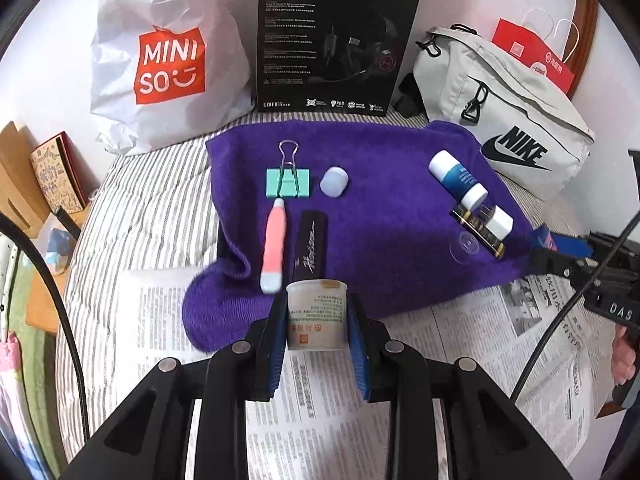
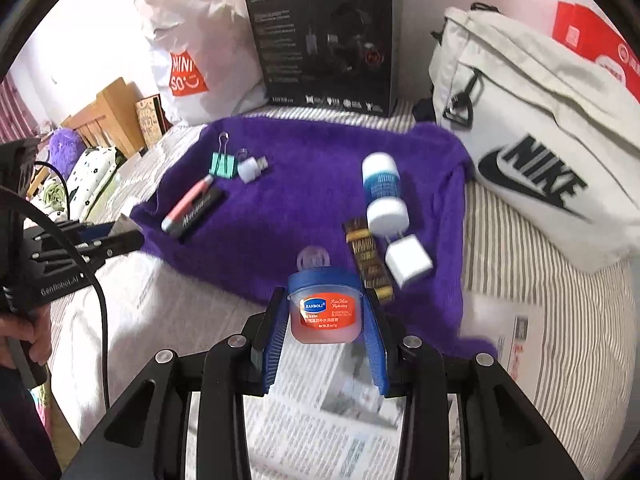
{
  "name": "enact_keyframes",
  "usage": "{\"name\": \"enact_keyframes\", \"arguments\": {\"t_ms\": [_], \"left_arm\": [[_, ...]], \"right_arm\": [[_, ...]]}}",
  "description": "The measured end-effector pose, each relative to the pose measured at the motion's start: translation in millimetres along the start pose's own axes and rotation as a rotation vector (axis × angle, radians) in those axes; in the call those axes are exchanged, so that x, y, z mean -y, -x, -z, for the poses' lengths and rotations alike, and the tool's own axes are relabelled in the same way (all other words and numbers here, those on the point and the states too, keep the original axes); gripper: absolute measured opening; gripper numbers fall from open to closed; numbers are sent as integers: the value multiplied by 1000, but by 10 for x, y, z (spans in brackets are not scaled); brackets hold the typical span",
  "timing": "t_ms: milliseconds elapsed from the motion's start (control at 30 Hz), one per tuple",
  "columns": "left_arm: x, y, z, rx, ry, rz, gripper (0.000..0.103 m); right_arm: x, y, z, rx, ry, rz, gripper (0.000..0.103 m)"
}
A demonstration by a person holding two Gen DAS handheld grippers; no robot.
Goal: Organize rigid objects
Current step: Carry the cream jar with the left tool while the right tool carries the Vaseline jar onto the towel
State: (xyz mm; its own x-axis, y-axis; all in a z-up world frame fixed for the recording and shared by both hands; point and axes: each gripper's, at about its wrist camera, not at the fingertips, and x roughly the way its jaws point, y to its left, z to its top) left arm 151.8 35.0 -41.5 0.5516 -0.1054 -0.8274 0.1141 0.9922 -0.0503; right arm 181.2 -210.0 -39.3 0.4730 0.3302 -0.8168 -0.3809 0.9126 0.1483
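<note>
My left gripper is shut on a small white jar with a printed label, held over the near edge of the purple towel. My right gripper is shut on a blue-lidded lip balm jar, held above the towel's near edge. On the towel lie a green binder clip, a pale round USB adapter, a pink pen, a black stick, a blue-and-white tube, a white charger plug, a gold-black sachet and a clear cap.
The towel lies on a striped bed with newspaper in front. Behind stand a Miniso bag, a black headset box, a grey Nike bag and a red paper bag. A wooden frame is at left.
</note>
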Motion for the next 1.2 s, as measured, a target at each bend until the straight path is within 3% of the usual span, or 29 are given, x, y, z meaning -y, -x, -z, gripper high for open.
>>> {"name": "enact_keyframes", "arguments": {"t_ms": [567, 867, 1200], "left_arm": [[-125, -221, -248, -7, -3, 3, 27], [-183, -325, -239, -9, 7, 14, 27], [-190, -375, -236, -18, -1, 23, 27]], "right_arm": [[117, -912, -734, -39, 9, -9, 37], [102, -1247, -812, -72, 29, 26, 37], [91, -1316, -832, -67, 56, 37, 37]]}}
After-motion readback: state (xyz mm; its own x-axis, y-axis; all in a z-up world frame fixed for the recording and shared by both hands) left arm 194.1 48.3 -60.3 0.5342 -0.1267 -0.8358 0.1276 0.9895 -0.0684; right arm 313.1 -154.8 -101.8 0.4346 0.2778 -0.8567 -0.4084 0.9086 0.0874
